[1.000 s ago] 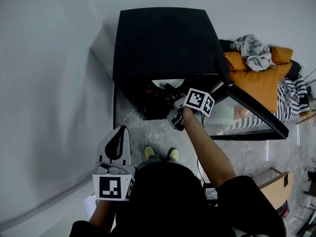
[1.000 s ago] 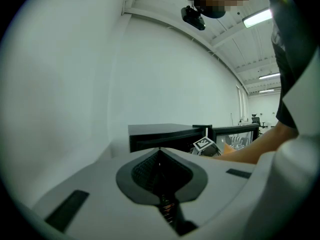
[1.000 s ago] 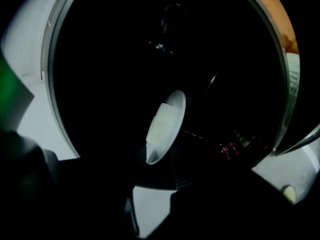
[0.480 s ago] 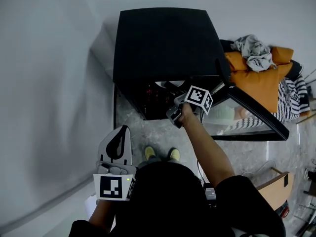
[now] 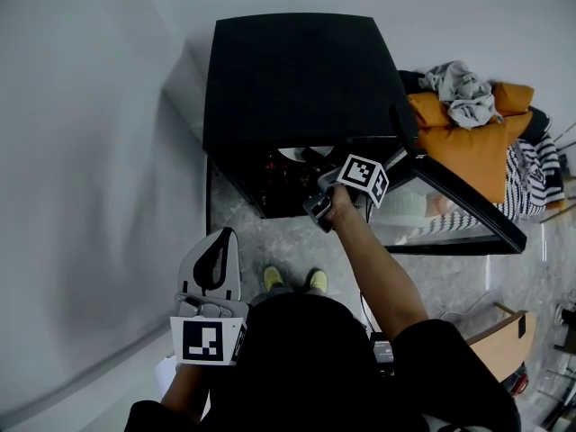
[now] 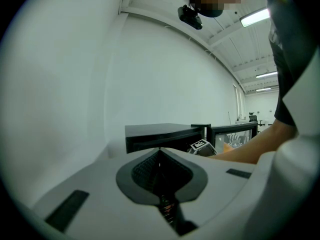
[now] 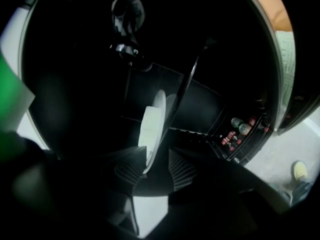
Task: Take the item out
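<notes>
A black cabinet [image 5: 297,70] stands on the floor with its glass door [image 5: 459,207] swung open to the right. Inside it a white plate [image 5: 292,154] shows at the dark opening. My right gripper [image 5: 312,162] reaches into that opening. In the right gripper view the plate [image 7: 151,129] stands edge-on between the two pads of my right gripper [image 7: 156,171], open around the rim; a gap shows on the right side. My left gripper [image 5: 216,239] hangs low by the person's body, shut and empty, its pads [image 6: 150,169] pressed together. It points toward the cabinet [image 6: 160,132].
Small bottles with red caps [image 7: 240,129] sit in a rack low in the cabinet. An orange cushion [image 5: 468,147], a grey cloth [image 5: 459,93] and striped fabric [image 5: 531,183] lie to the right. A white wall rises at left. Yellow shoes [image 5: 292,280] stand before the cabinet.
My right gripper has pushed slightly deeper into the cabinet opening, covering more of the white plate. The left gripper has stayed where it was.
</notes>
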Motion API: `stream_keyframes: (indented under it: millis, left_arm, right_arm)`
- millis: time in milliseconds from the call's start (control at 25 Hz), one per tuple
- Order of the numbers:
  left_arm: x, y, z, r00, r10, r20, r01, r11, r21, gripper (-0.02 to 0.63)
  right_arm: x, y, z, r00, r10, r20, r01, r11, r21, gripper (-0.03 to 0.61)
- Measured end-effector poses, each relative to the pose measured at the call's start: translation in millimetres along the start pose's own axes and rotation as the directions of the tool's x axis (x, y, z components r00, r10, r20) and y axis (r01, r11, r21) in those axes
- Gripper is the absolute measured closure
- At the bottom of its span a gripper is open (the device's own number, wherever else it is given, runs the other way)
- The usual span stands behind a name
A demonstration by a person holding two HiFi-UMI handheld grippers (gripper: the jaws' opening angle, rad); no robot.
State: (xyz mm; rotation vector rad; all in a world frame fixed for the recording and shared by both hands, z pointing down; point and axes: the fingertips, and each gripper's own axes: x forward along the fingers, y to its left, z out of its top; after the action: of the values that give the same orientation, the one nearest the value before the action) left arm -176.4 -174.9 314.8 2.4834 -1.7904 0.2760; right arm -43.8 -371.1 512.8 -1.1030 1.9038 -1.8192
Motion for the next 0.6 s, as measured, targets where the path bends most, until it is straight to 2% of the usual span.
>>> stream_keyframes:
  millis: [440,600]
  left_arm:
    - [0,-3,-5,1.0,-0.011,-0.015,0.011,1.0,-0.004,0.605]
    - [0,-5,-3,1.0,-0.006,-0.022,0.005,0.999,-0.042,0.605]
  right_arm:
    - [-8,1,-8,1.0,0.011,-0.005,-0.011,1.0,0.012,0.433]
    - [0,-1,1,1.0,0.008,0.013,-0.008,0.999,0.041,0.432]
